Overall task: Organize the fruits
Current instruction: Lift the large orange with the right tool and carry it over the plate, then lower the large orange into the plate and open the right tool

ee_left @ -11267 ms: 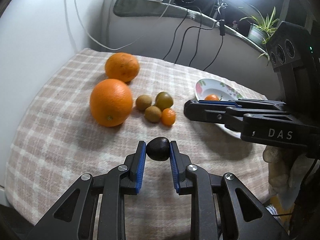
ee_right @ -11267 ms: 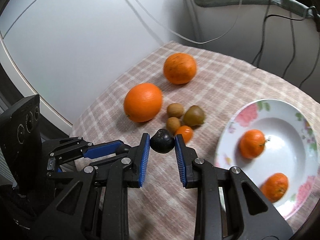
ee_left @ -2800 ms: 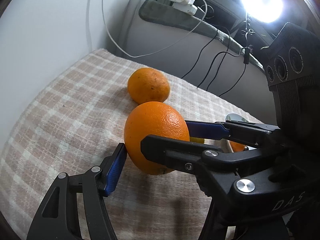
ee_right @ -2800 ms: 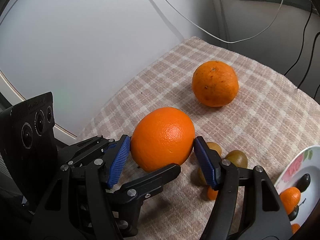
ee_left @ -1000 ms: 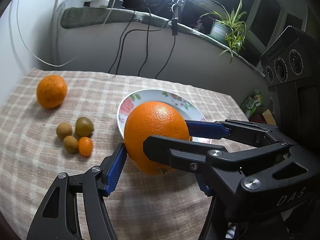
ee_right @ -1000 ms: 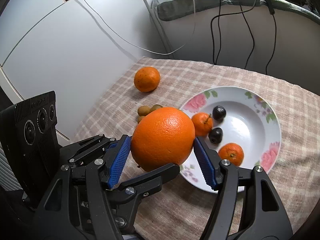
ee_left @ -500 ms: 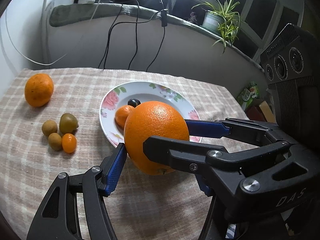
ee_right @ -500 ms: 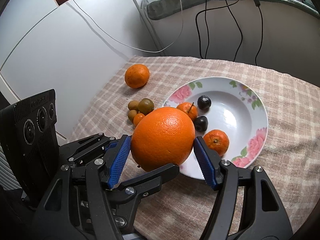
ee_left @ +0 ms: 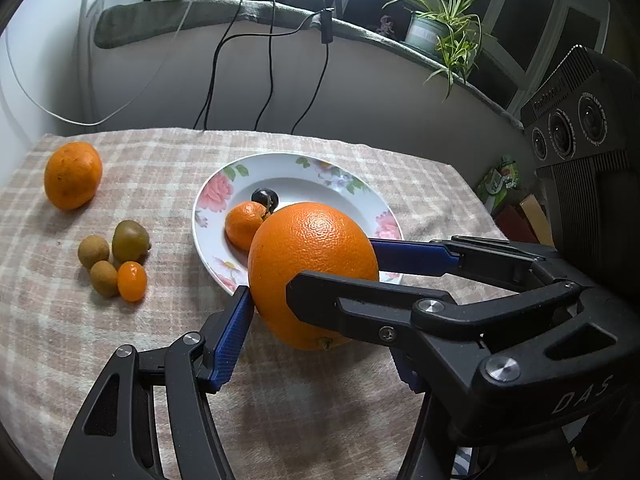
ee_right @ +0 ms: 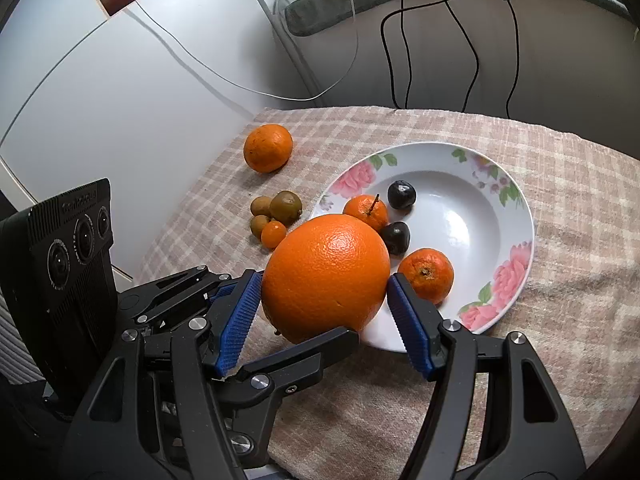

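Holding the big orange pinched between both claws, I lower it gently into the plate's bare middle.

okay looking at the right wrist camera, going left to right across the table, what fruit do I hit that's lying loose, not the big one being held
Lone orange on the cloth → cluster of small fruits → stemmed mandarin in the plate → upper dark plum → second mandarin.

Checked cloth covers table. Black cables hang from ledge; potted plant stands on ledge.
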